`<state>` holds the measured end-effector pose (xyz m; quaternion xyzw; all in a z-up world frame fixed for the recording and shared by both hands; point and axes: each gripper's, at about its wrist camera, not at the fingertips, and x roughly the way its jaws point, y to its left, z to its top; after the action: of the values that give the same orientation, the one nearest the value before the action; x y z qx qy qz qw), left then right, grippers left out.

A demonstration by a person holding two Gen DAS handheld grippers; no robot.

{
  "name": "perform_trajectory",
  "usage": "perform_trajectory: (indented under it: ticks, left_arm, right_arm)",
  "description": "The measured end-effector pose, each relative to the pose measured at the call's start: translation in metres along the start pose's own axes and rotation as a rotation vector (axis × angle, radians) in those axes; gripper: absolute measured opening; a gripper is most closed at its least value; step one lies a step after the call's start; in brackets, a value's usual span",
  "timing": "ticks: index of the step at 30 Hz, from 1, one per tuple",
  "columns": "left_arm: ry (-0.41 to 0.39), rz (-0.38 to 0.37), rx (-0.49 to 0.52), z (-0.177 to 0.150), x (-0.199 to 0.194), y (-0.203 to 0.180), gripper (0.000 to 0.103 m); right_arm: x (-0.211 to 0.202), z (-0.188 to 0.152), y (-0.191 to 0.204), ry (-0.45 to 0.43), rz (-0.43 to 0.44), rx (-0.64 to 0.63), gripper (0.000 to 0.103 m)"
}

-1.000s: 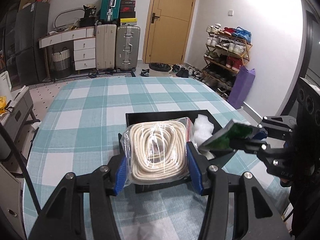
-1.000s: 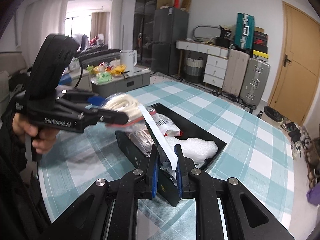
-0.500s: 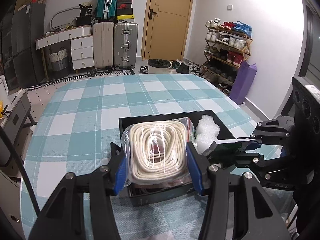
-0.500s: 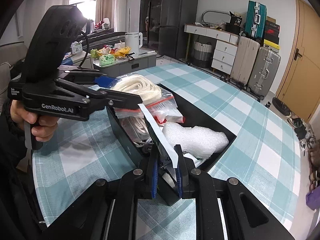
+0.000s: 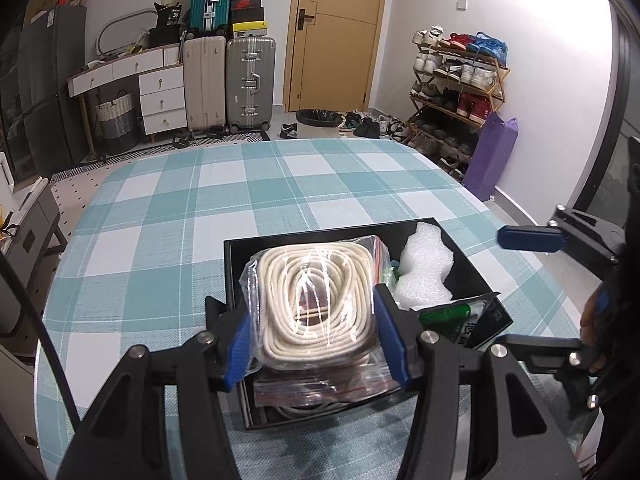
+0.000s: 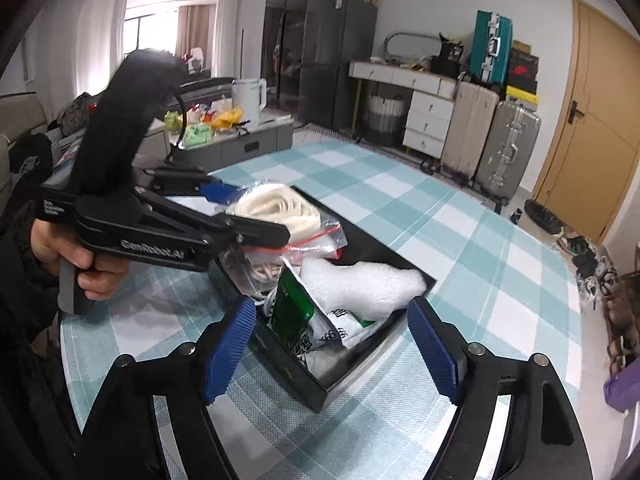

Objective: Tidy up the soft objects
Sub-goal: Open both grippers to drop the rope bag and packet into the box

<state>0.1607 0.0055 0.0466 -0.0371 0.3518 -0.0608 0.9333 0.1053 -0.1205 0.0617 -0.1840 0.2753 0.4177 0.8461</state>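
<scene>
Black tray set on checked desk, bagged rope coil gripped by left tongs above tray's near end, right tongs spread open, empty, green packet leaned inside tray beside white foam

The bagged rope coil covers much of the black tray beneath it, so the flat bags stacked under the coil show only at their near edges. The bubble wrap beside the coil hides the tray floor there. The green-and-white pouch has print too small and tilted to read. Beyond the tray, the right gripper is cut off by the left wrist view's edge.
</scene>
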Motion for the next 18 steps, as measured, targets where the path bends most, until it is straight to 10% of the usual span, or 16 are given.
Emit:
perform_trajectory:
  ticks: [9,18]
  left_arm:
    - [-0.043,0.003,-0.003,-0.002,-0.017,-0.003,0.101]
    - [-0.104,0.046,-0.014,-0.015,-0.039,0.003,0.103]
  right_arm:
    - [-0.009,-0.009,0.0,-0.053,-0.057,0.113,0.099]
    - [-0.016,-0.018,0.002,-0.109,-0.104,0.24,0.102]
